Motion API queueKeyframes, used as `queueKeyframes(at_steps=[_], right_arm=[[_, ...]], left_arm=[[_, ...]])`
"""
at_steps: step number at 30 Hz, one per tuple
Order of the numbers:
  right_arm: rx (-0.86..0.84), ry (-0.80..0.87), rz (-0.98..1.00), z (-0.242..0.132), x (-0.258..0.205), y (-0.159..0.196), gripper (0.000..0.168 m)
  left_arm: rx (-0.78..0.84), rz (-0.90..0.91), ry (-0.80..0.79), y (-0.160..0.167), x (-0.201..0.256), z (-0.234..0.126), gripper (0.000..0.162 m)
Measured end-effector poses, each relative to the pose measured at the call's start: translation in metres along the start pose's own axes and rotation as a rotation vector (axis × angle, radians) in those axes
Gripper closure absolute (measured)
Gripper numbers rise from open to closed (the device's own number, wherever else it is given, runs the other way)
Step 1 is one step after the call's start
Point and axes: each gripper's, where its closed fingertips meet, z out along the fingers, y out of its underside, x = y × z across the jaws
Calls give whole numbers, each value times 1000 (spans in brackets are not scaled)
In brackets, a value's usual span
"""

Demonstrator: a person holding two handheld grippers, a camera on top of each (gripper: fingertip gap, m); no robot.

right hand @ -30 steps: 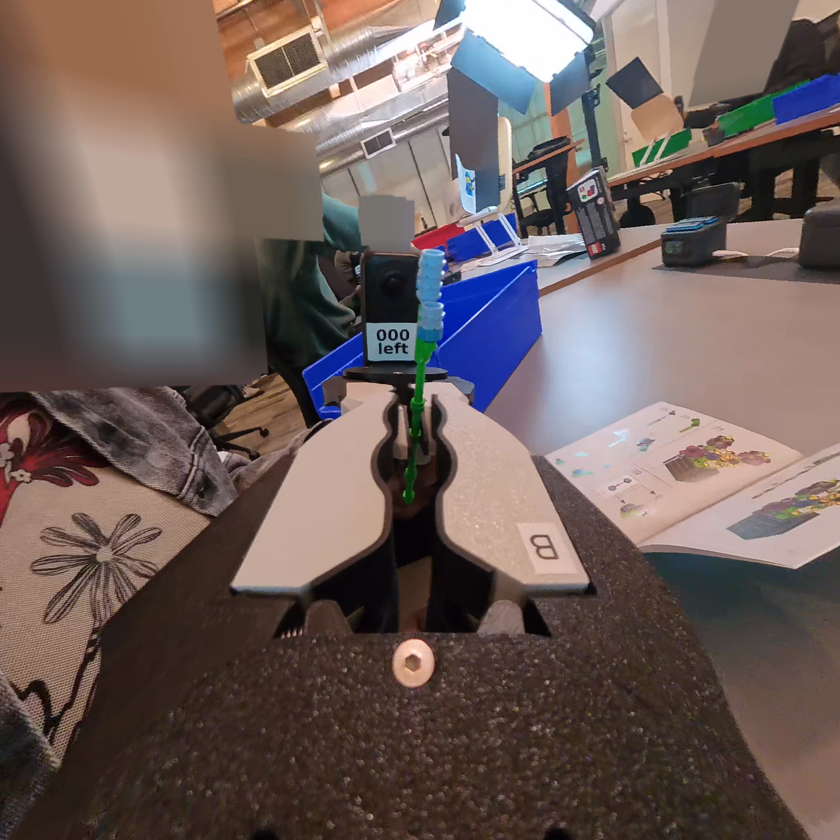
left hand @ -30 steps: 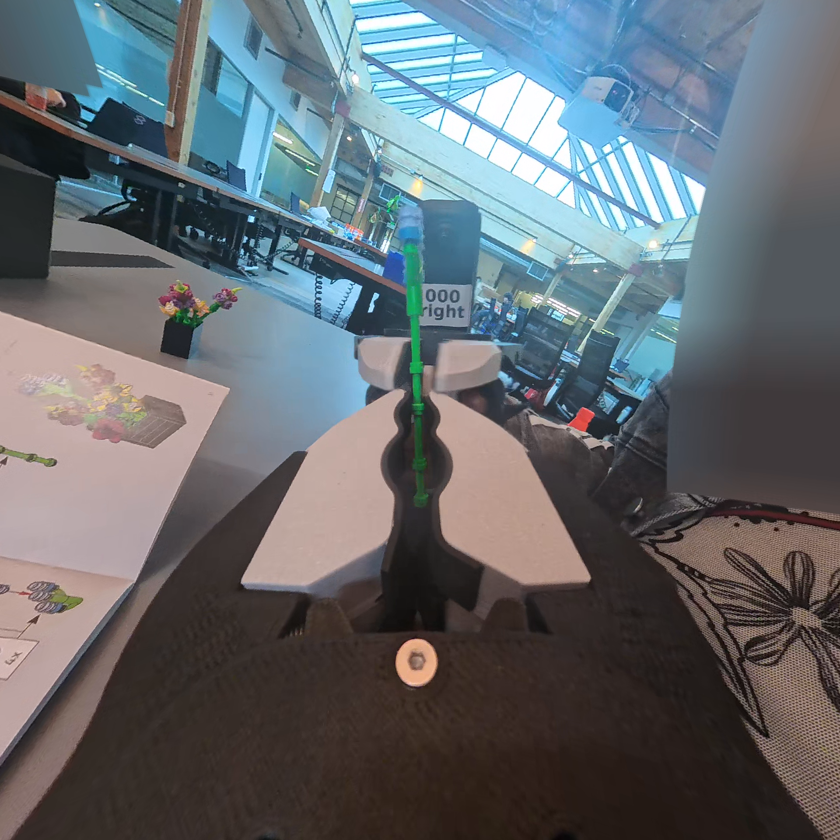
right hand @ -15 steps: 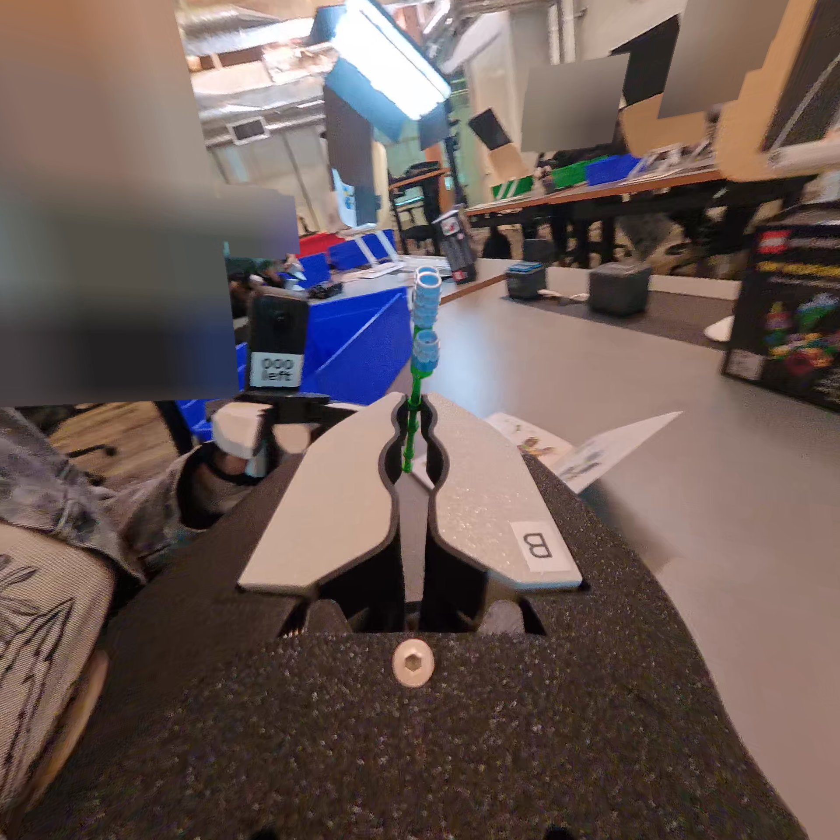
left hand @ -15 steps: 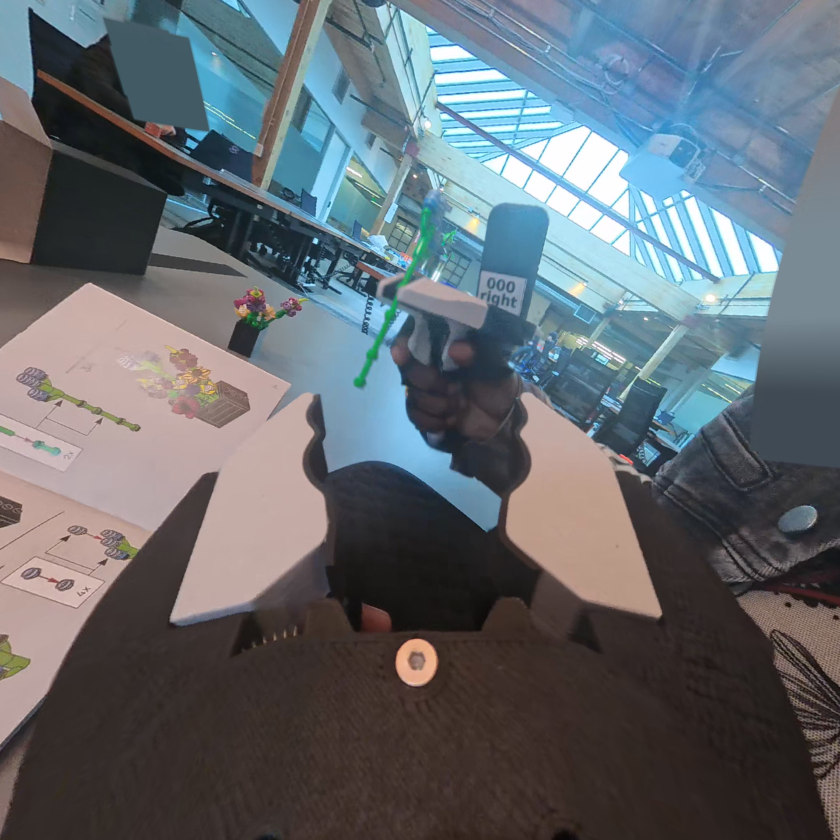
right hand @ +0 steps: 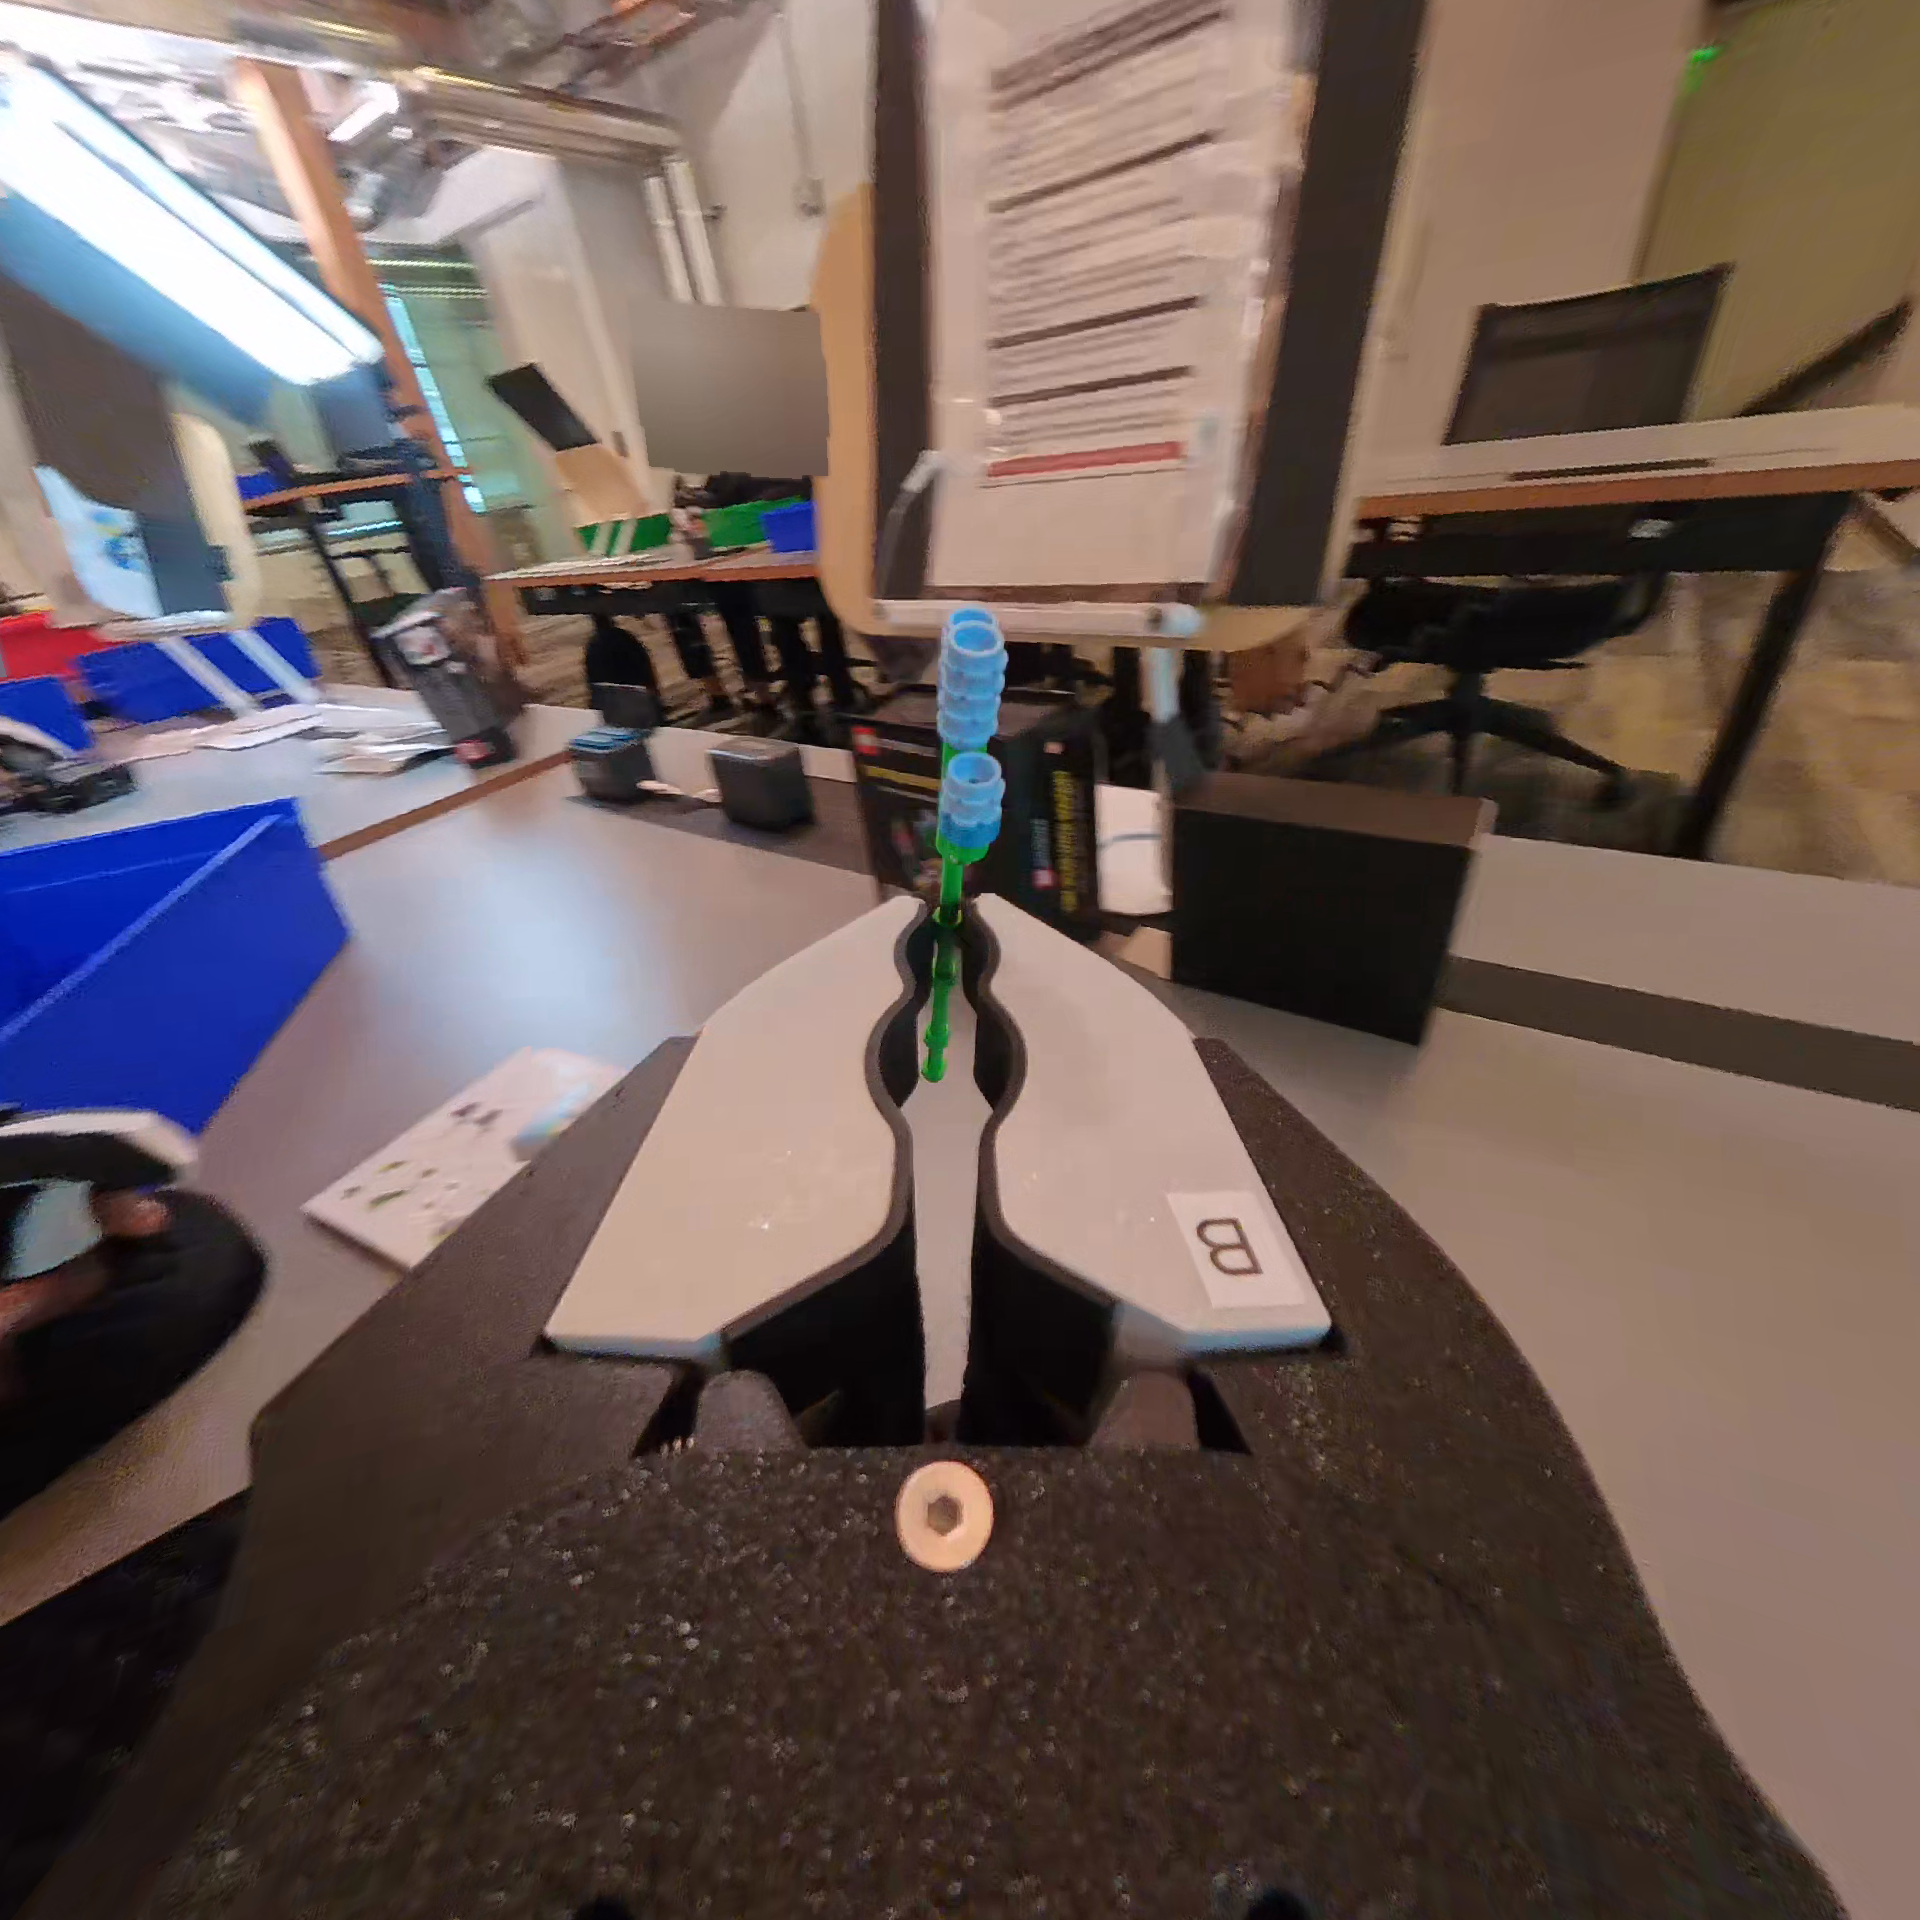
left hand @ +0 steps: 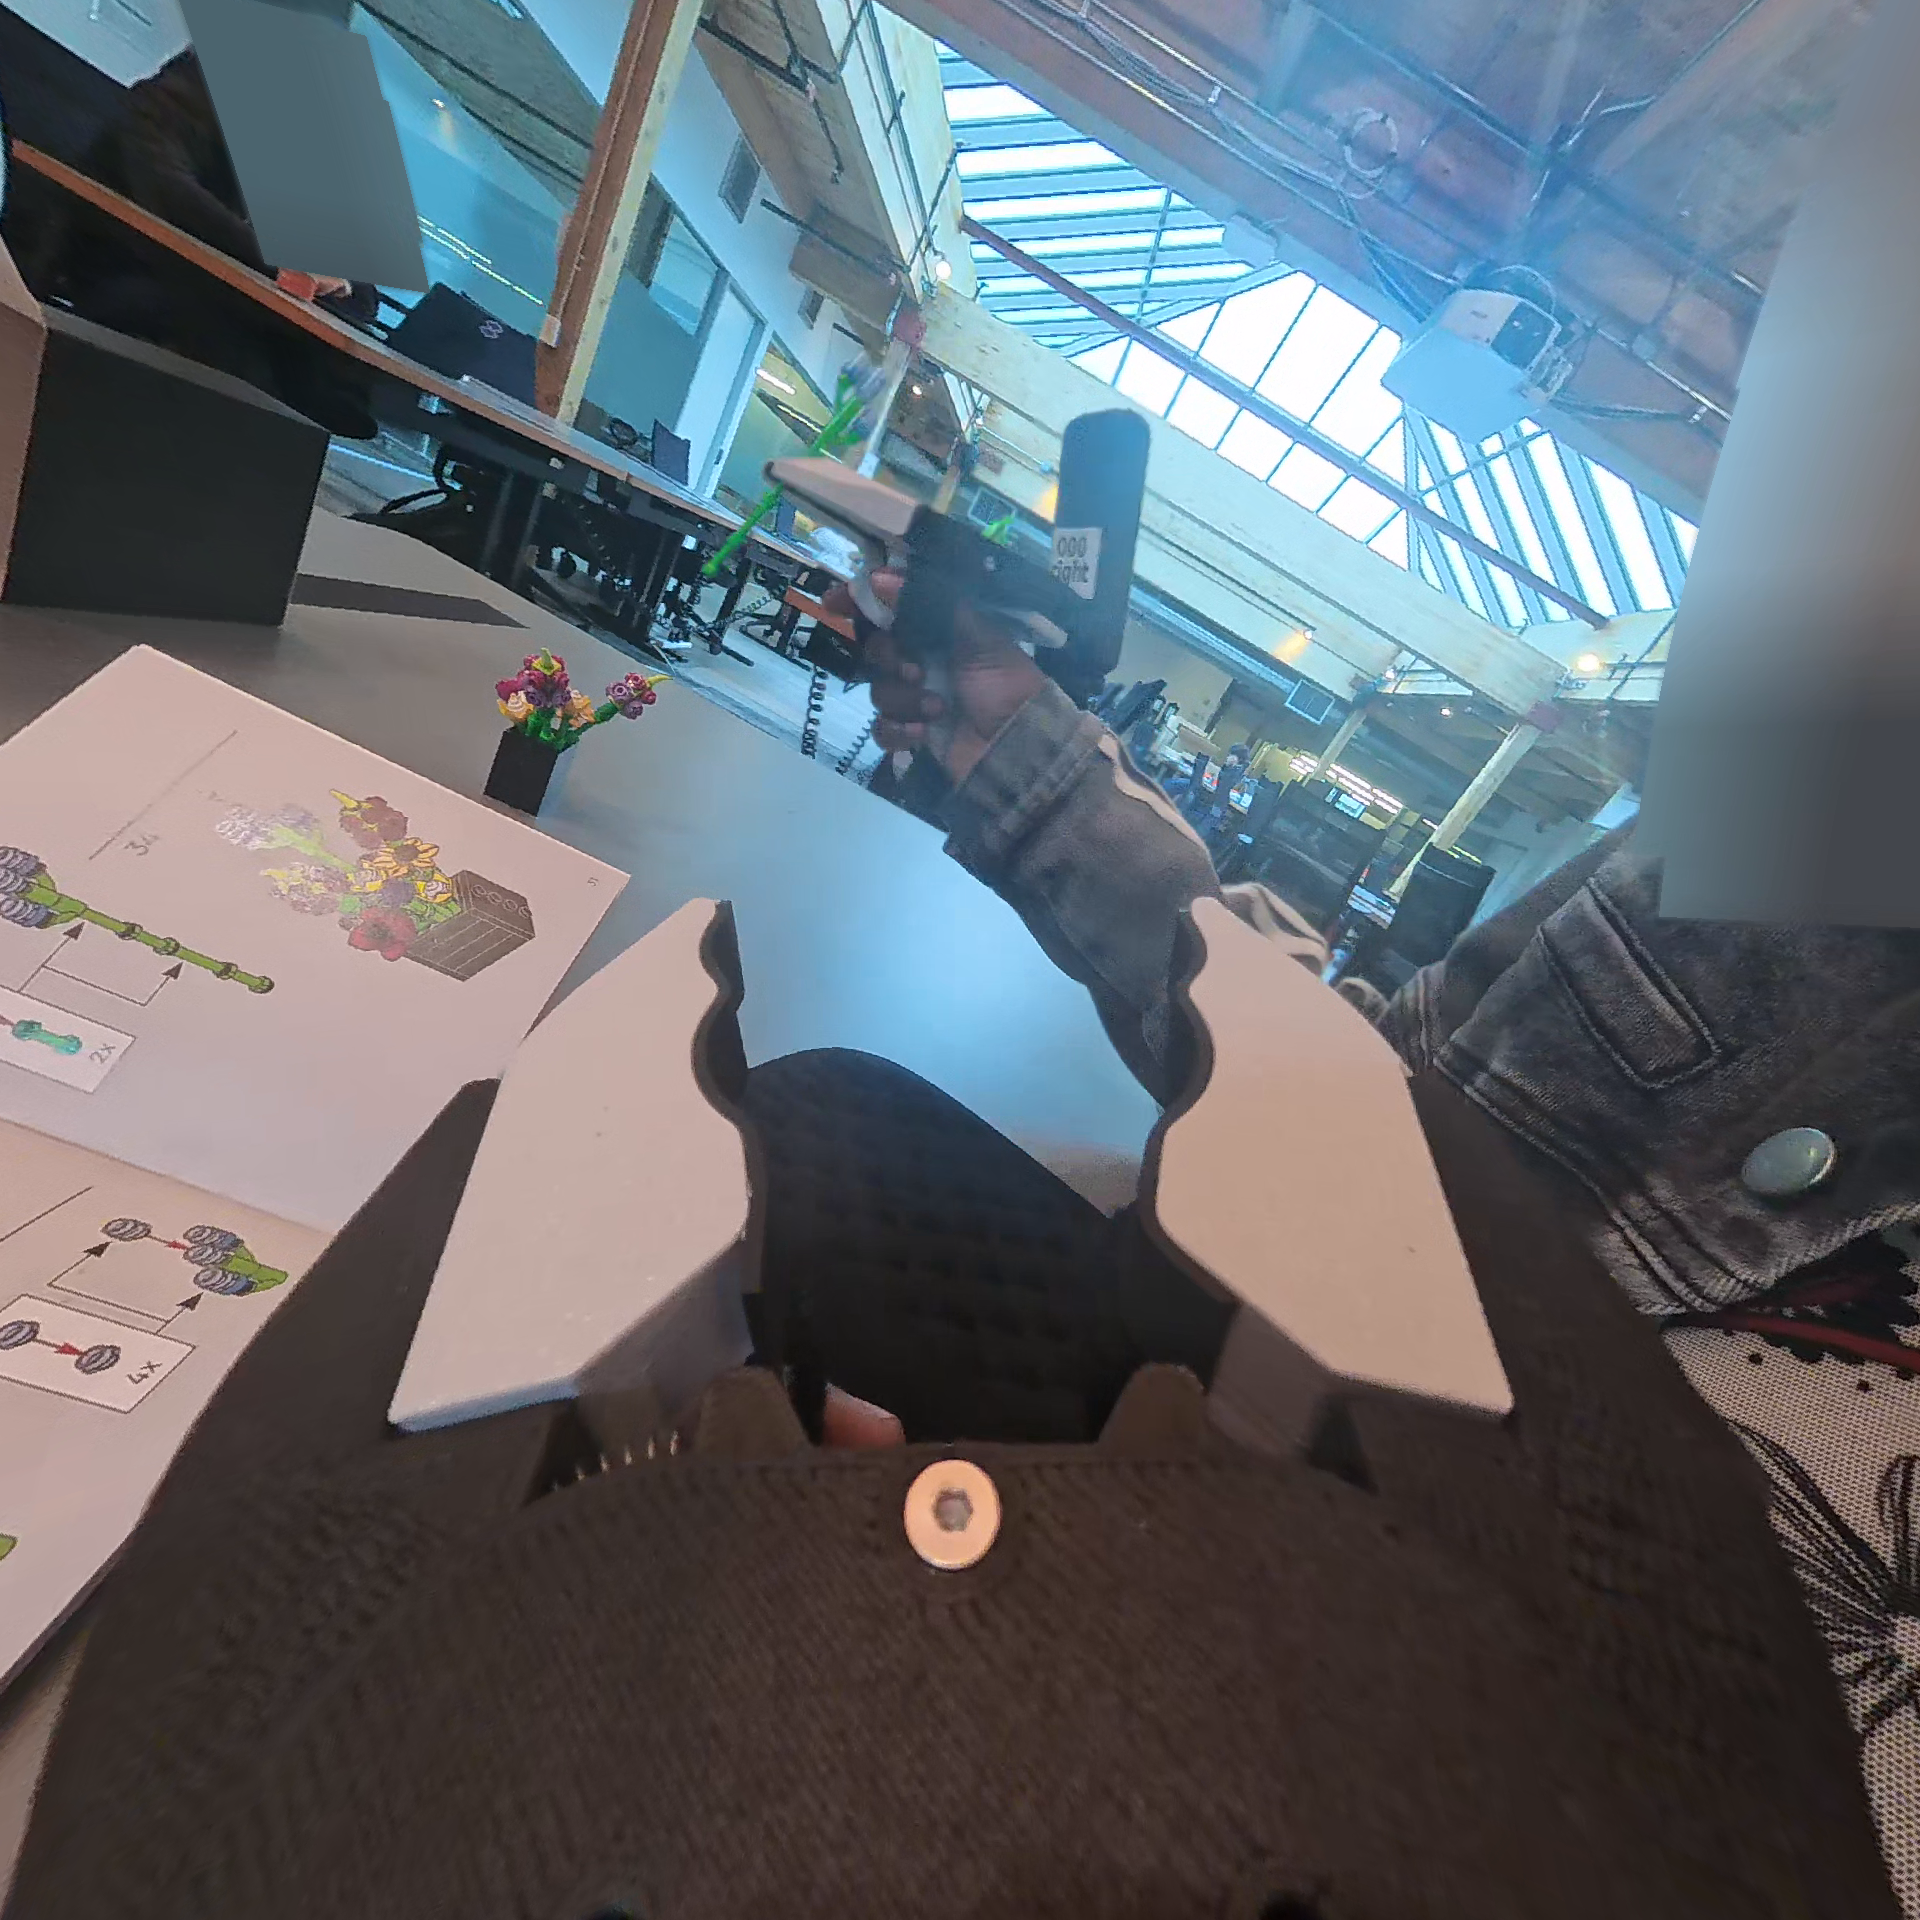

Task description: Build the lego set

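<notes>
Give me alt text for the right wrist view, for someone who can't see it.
The right gripper is shut on a thin green stem topped with light blue round pieces, held upright above a grey table. An open instruction booklet lies to the left, a blue bin beyond it.

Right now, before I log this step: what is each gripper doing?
Left gripper: open, holding nothing.
Right gripper: closed on the green stem with blue flower pieces.
</notes>
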Motion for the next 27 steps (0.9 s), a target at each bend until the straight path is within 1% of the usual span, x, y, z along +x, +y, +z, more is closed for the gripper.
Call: queueKeyframes(at_steps=[3,5,7,9,11,13,14,15,16,18,19,20,22,23,24,26,27], right_arm=[[-16,44,3,5,26,8,163],[-26,42,-8,8,35,9,163],[-9,22,-8,7,40,3,163],[11,4,-18,5,43,-2,163],[38,-14,-23,-1,46,-8,163],[82,-28,-11,-10,47,-16,163],[106,-32,0,-16,49,-20,163],[130,-32,10,-21,51,-24,164],[151,-31,20,-26,53,-27,164],[170,-28,34,-33,58,-29,163],[178,-26,40,-36,60,-29,164],[188,-32,45,-38,61,-30,164],[205,-50,56,-40,59,-31,164],[212,-52,57,-41,59,-32,164],[219,-53,57,-42,58,-33,164],[228,-57,50,-45,57,-36,164],[236,-57,48,-47,57,-37,164]], left_arm=[[-2,36,-28,-1,-2,1,87],[-53,105,-87,-1,-9,6,87],[-122,183,-141,-7,-14,19,87],[-164,230,-158,-19,-14,45,87],[-167,212,-143,-26,-9,85,89],[-147,164,-114,-21,-7,131,90],[-158,174,-121,-13,-13,152,89],[-185,215,-172,-4,-27,169,88],[-212,291,-261,3,-49,182,86],[-249,410,-428,11,-97,198,85],[-273,421,-469,16,-115,204,88],[-314,396,-481,24,-129,211,91],[-413,308,-480,43,-150,224,91],[-458,297,-491,52,-162,227,91],[-495,279,-522,56,-173,229,94],[-465,312,-486,46,-180,240,98],[-479,342,-473,44,-184,243,99]])
